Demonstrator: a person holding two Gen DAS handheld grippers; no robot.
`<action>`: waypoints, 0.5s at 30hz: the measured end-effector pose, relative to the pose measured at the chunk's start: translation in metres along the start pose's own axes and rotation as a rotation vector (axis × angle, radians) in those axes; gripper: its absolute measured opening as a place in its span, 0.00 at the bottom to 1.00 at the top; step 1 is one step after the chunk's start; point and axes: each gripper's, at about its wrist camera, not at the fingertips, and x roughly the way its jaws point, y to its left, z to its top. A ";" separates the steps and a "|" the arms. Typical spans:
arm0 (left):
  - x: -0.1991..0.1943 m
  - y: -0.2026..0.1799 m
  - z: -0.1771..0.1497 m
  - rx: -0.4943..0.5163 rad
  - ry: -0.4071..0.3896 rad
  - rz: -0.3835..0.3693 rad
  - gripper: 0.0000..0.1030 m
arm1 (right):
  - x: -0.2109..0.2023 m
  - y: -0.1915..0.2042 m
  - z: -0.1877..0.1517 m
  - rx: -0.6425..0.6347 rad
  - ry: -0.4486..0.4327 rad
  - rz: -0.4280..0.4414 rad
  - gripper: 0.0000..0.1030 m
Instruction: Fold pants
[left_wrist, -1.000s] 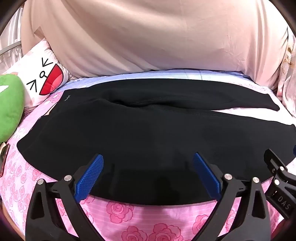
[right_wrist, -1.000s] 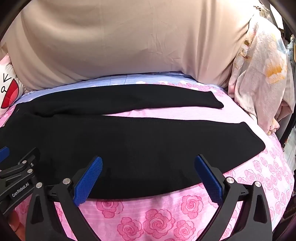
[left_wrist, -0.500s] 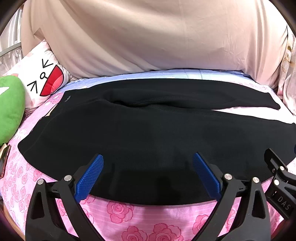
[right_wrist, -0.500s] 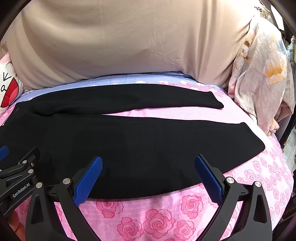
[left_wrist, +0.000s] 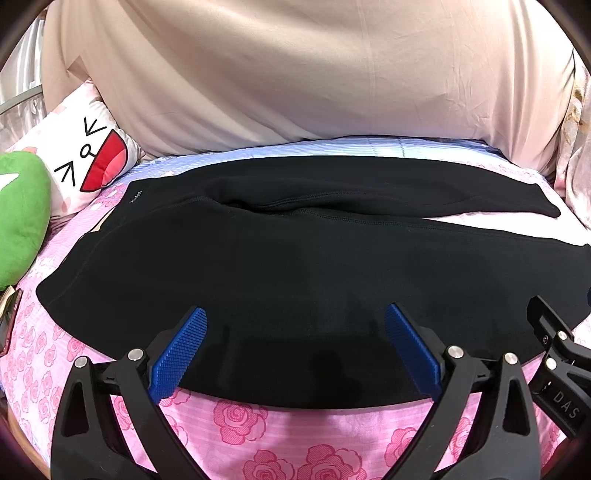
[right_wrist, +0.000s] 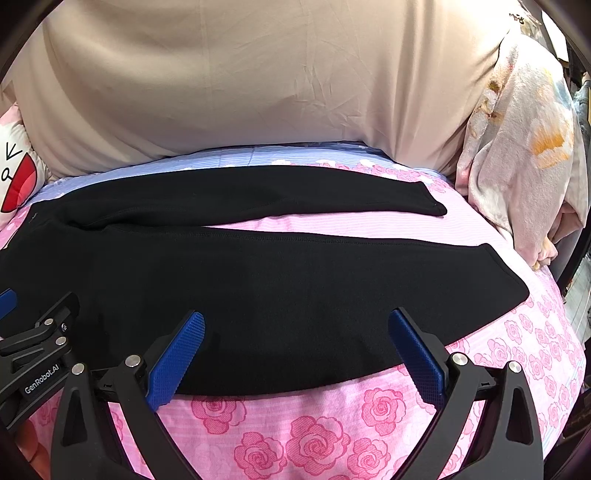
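Observation:
Black pants (left_wrist: 295, 258) lie flat across a pink rose-print bed, waistband to the left, both legs running right (right_wrist: 277, 280). The far leg ends at a cuff (right_wrist: 432, 206); the near leg's cuff (right_wrist: 495, 273) is wider. My left gripper (left_wrist: 295, 332) hovers open over the near edge of the seat area, blue pads (left_wrist: 181, 350) wide apart with nothing between them. Over the near leg's lower edge my right gripper (right_wrist: 295, 336) is open too. Each gripper shows at the side of the other's view.
A beige sheet (left_wrist: 314, 74) hangs behind the bed. A cartoon-face pillow (left_wrist: 85, 162) and a green plush (left_wrist: 18, 214) sit at the left. A floral blanket (right_wrist: 524, 147) is bunched at the right. The pink bedsheet (right_wrist: 314, 435) shows in front of the pants.
Both views have shifted only slightly; the pants lie as before and both grippers stay open over the near edge.

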 end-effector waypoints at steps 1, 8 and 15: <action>0.000 0.000 0.000 0.000 0.000 -0.002 0.93 | 0.000 0.000 0.000 -0.001 0.000 0.000 0.95; 0.000 -0.001 0.000 0.001 0.002 0.003 0.93 | 0.000 0.001 0.000 -0.001 0.001 -0.001 0.95; 0.001 0.000 0.000 0.003 0.005 0.000 0.93 | 0.001 0.001 0.001 -0.003 0.003 -0.001 0.95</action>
